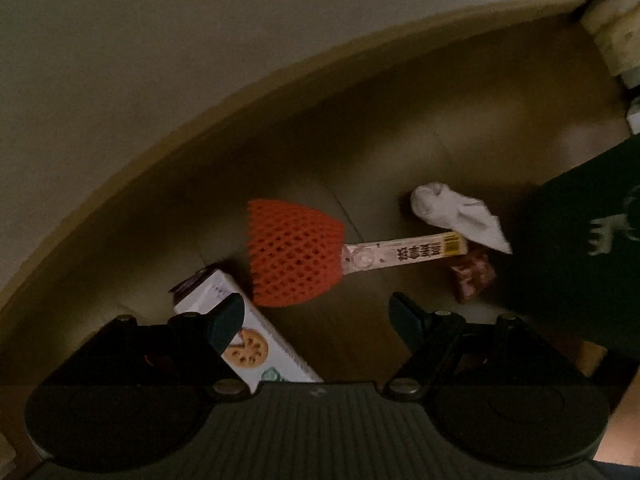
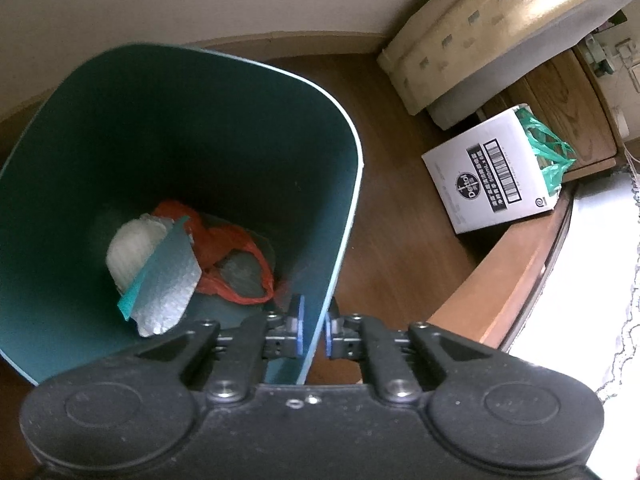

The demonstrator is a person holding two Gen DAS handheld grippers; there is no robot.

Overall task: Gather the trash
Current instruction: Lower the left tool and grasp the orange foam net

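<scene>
In the dim left wrist view my left gripper (image 1: pixel 318 312) is open above the floor. Trash lies ahead of it: an orange foam net (image 1: pixel 294 252), a long pink wrapper (image 1: pixel 404 254), a crumpled white tissue (image 1: pixel 456 214), a small reddish wrapper (image 1: pixel 474 274) and a white carton (image 1: pixel 248 340) under the left finger. The teal bin's side (image 1: pixel 580 248) stands at the right. In the right wrist view my right gripper (image 2: pixel 314 330) is shut on the rim of the teal bin (image 2: pixel 348 200). Inside lie an orange plastic bag (image 2: pixel 224 248), a white wad (image 2: pixel 134 248) and a silver foil piece (image 2: pixel 168 280).
A white cardboard box (image 2: pixel 492 172) with green plastic straps stands on the wooden floor to the right of the bin. A mattress edge (image 2: pixel 480 40) is behind it. A curved wooden edge (image 2: pixel 516 272) lies at the right. The wall's skirting board (image 1: pixel 200 128) curves behind the trash.
</scene>
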